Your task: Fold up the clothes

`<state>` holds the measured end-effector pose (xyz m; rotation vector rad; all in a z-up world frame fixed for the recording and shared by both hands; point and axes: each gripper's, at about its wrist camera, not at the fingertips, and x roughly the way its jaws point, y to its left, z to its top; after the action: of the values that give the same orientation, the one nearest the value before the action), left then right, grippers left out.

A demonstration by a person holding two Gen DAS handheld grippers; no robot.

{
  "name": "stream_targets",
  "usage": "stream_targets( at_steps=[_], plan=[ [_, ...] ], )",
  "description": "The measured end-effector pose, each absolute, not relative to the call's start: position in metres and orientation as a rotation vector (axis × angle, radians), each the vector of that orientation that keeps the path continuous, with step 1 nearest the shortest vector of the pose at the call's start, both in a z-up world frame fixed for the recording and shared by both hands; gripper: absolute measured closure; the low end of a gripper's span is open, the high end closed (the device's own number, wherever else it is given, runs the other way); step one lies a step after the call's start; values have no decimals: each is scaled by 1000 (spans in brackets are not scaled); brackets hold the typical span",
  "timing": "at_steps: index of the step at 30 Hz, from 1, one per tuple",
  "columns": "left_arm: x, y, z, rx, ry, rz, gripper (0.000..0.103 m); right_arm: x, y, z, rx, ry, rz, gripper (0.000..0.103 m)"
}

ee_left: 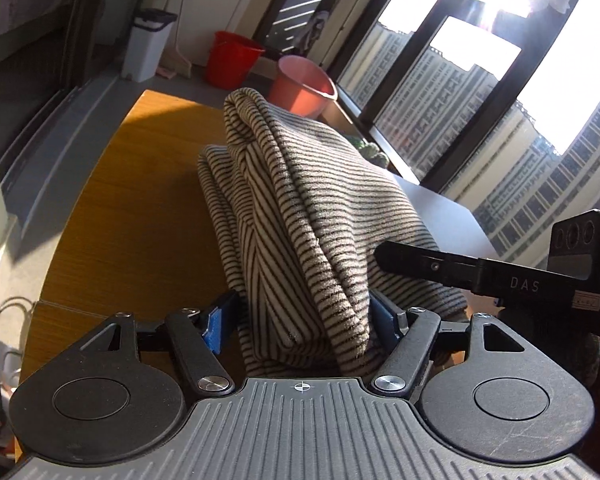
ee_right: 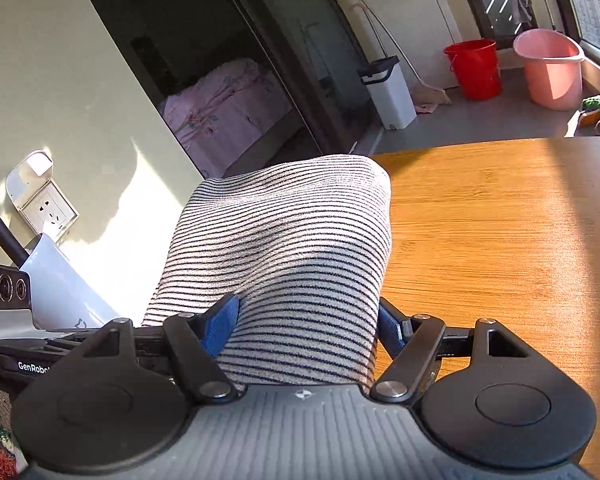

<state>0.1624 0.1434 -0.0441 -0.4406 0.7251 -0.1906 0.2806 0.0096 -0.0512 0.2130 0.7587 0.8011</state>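
Striped garment (ee_left: 300,200) fills both the left claw (ee_left: 304,320) and right claw (ee_right: 308,324), each clamped wide on its folds.

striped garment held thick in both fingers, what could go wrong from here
1. The striped garment is bunched into several layers between the left gripper pads; an inner layer could slip free and undo the fold.
2. In the right wrist view, the bundle gripped by the right gripper hangs past the wooden table edge, so a loosened part may drop to the floor.
3. The two grippers are close together and could bump.
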Motion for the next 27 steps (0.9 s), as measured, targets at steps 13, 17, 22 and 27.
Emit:
stream_targets(
  at_steps=[13,17,22,27],
  plan=[
    [184,163,0,-323,556,-12,33,331,64,-47,56,683,823,15],
    [203,154,31,-320,476,-95,32,334,60,-49,85,688,831,15],
    [267,171,22,-410,549,-111,35,309,66,-28,-60,586,804,16],
    [293,195,-11,-462,621,-56,42,267,73,5,-192,460,871,58]
  ],
)
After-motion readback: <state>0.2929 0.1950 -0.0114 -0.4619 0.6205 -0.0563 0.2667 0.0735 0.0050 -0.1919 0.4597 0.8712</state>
